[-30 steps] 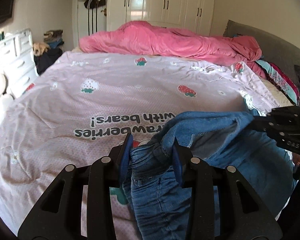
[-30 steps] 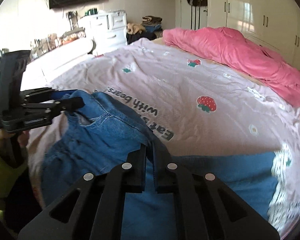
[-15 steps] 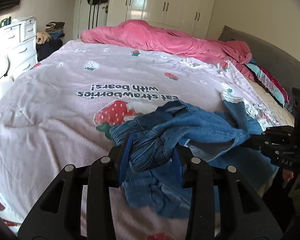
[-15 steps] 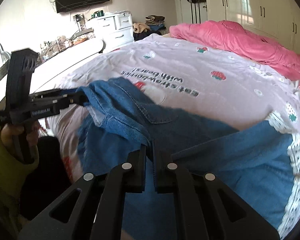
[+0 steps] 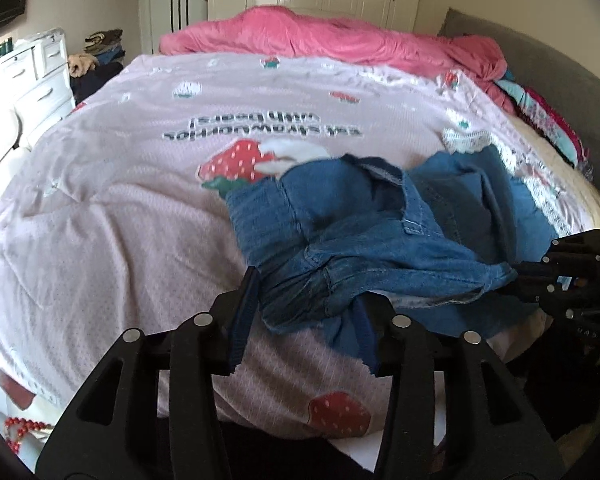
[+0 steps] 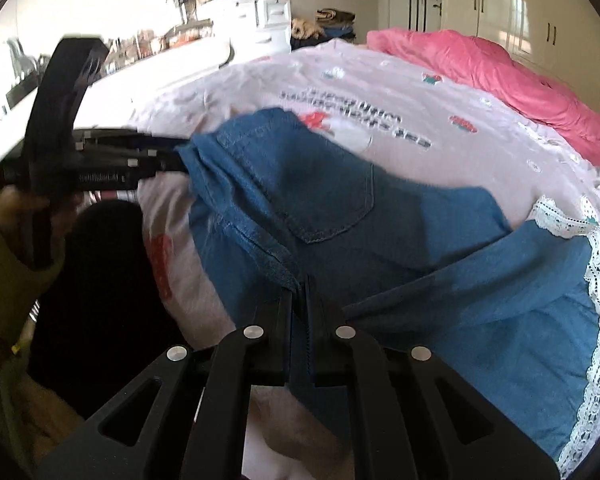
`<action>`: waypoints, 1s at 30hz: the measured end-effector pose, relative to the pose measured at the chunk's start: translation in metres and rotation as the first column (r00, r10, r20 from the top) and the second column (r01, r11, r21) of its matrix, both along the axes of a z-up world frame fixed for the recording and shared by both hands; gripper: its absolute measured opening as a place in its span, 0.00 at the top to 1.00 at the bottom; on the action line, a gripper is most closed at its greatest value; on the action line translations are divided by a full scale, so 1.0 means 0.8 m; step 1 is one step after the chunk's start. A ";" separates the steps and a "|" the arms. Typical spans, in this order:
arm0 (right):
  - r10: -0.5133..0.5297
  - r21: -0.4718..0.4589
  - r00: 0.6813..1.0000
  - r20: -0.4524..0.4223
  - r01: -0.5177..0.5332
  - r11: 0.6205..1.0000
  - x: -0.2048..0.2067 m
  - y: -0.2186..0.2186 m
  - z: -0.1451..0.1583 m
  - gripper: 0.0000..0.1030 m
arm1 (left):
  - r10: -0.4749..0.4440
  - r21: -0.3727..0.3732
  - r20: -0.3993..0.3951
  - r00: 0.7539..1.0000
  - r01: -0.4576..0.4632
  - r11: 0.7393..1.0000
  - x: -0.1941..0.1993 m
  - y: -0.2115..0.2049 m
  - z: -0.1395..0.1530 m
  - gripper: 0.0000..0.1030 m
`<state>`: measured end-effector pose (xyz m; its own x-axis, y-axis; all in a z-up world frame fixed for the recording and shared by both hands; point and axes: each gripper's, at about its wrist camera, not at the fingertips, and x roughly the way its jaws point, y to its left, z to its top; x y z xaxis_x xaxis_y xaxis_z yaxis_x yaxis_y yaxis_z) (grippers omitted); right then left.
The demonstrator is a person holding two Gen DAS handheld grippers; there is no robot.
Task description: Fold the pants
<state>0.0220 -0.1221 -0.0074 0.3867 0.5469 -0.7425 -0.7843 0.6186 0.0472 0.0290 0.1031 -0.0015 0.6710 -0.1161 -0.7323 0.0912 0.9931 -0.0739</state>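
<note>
Blue denim pants (image 5: 340, 216) lie bunched near the foot of the bed, back pocket up (image 6: 320, 200). My left gripper (image 5: 308, 288) has one end of the waistband bunched between its blue pads. Its jaws are opening, and the cloth still touches both pads. In the right wrist view the left gripper (image 6: 180, 160) reaches in from the left, held by a hand in a green sleeve (image 6: 12, 260). My right gripper (image 6: 300, 292) is shut on the other end of the waistband. That gripper (image 5: 518, 274) comes in from the right in the left wrist view. Between the two, the band hangs just off the cover.
A pale pink strawberry bed cover (image 5: 140, 200) carries the pants. A pink duvet (image 5: 340, 40) is heaped at the far side. Plain blue cloth with a white lace edge (image 6: 540, 340) lies right of the pants. White drawers (image 5: 40, 76) stand left; patterned pillows (image 5: 548, 120) lie right.
Both grippers have drawn back toward the near edge of the bed and sunk, and the pants have come down onto the cover. The left jaws stand wider than before.
</note>
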 end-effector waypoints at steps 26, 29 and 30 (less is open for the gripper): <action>0.030 0.030 0.990 -0.139 -0.026 0.999 -0.012 -0.006 -0.031 0.81 | -0.067 -0.036 -0.037 0.997 0.066 0.997 0.007 -0.041 0.017 0.50; 0.031 0.078 0.986 -0.166 -0.018 0.997 -0.014 -0.019 -0.018 0.80 | -0.038 0.071 -0.085 0.996 0.044 0.997 0.016 -0.048 -0.012 0.50; 0.033 0.101 0.985 -0.170 -0.015 0.995 -0.014 -0.024 -0.012 0.80 | -0.038 0.078 -0.084 0.996 0.044 0.996 0.014 -0.048 -0.014 0.50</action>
<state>0.0107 -0.1415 -0.0168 0.2443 0.6287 -0.7383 -0.7739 0.5852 0.2422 0.0399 0.0649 -0.0131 0.6037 -0.0818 -0.7930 0.1291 0.9916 -0.0040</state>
